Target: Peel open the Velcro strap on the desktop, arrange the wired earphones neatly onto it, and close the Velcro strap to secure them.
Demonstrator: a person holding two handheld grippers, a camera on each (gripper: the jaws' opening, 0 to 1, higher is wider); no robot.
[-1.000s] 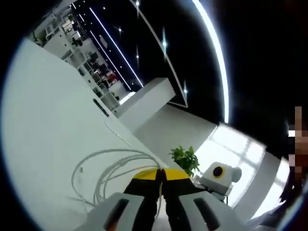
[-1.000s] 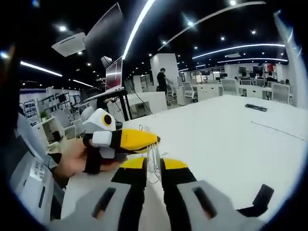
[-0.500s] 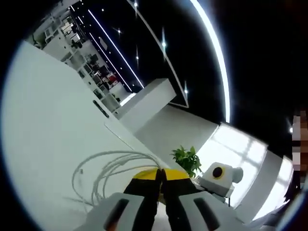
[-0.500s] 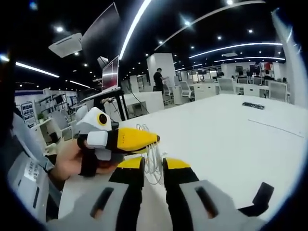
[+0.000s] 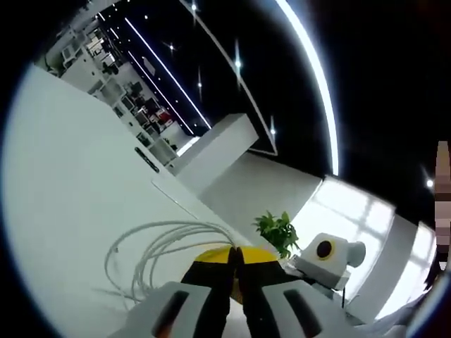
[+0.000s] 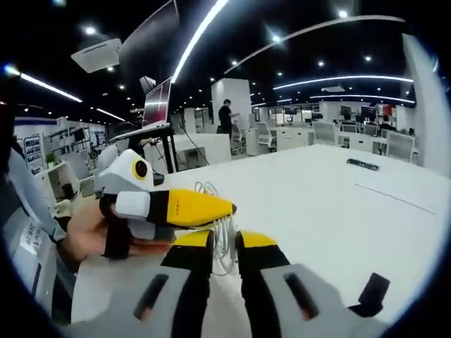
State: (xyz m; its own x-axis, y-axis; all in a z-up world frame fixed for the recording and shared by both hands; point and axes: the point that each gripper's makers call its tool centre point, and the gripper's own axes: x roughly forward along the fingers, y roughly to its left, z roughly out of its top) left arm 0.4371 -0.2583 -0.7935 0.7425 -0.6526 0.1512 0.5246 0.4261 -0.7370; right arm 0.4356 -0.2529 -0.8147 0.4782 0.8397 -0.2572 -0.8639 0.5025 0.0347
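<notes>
Earphones being lifted in white loops above the desk.

In the left gripper view, the left hand-held gripper [image 5: 234,255] is pressing its yellow-tipped jaws together on the wired earphones [image 5: 151,250], whose thin white cable is fanning out in several loose coils over the white desk [image 5: 63,176]; a green plant [image 5: 276,230] is standing beyond. In the right gripper view, the right hand-held gripper [image 6: 225,241] is holding its jaws slightly apart around the hanging cable loops, just under the left hand-held gripper's yellow tip, while a hand [image 6: 91,236] is gripping that tool.
</notes>
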